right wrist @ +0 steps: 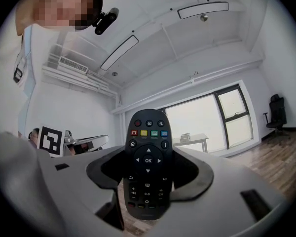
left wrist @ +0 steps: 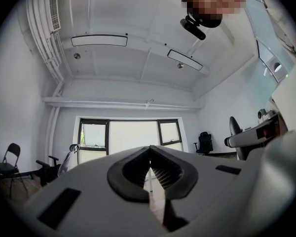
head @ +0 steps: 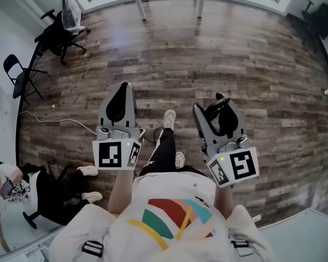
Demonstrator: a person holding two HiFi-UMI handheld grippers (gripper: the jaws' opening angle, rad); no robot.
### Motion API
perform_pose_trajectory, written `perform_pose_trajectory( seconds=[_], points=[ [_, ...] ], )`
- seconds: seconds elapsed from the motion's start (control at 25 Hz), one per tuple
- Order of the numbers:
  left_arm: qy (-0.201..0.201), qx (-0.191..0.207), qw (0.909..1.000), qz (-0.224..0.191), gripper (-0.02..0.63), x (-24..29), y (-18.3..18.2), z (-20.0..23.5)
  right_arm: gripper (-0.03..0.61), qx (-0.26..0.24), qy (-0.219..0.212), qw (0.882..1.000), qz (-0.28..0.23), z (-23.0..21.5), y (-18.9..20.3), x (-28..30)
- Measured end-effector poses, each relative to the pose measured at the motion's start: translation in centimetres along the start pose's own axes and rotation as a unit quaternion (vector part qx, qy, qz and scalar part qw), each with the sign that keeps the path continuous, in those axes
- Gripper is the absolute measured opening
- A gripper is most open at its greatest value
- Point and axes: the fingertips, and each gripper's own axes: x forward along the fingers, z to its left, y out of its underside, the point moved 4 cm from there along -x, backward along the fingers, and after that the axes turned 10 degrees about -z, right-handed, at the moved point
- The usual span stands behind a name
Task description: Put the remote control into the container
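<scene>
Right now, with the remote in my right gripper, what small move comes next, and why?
Probably keep the right gripper clamped on the remote control and turn to look for the container: no view shows one, only wooden floor below.

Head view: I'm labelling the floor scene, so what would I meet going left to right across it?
Black folding chair → black office chair draped with a pale bag → left gripper → white shoe → right gripper holding the black remote control → black chair in the far corner.
</scene>
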Motion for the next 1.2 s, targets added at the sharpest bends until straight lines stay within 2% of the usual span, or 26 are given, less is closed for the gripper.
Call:
perform_pose_trajectory(
  seconds=[0.12,0.32,0.6,0.84,1.2],
  points=[
    [-0.001,-0.003,1.0,-0.004,0.008,2.8,1.6,1.5,0.258,-0.018,0.008,1.0,0.01,-1.4,0.3,2.0],
    [-0.019,-0.015,0.9997,-0.007,0.008,7.8,4.2,4.6,0.258,-0.021,0.013,0.999,0.024,-4.5,1.0,7.0],
    [-0.018,-0.024,0.9993,-0.021,0.008,17.4,6.4,10.3,0.258,-0.027,0.013,0.999,0.041,-7.6,2.5,19.7],
    [-0.009,-0.014,0.9991,-0.04,0.008,24.7,7.7,14.9,0.258,-0.03,0.006,0.999,0.042,-9.6,3.5,28.8],
    [0.002,-0.018,0.9997,-0.019,0.008,32.3,11.3,18.2,0.258,-0.022,-0.001,0.999,0.047,-12.5,4.8,37.0]
  ],
)
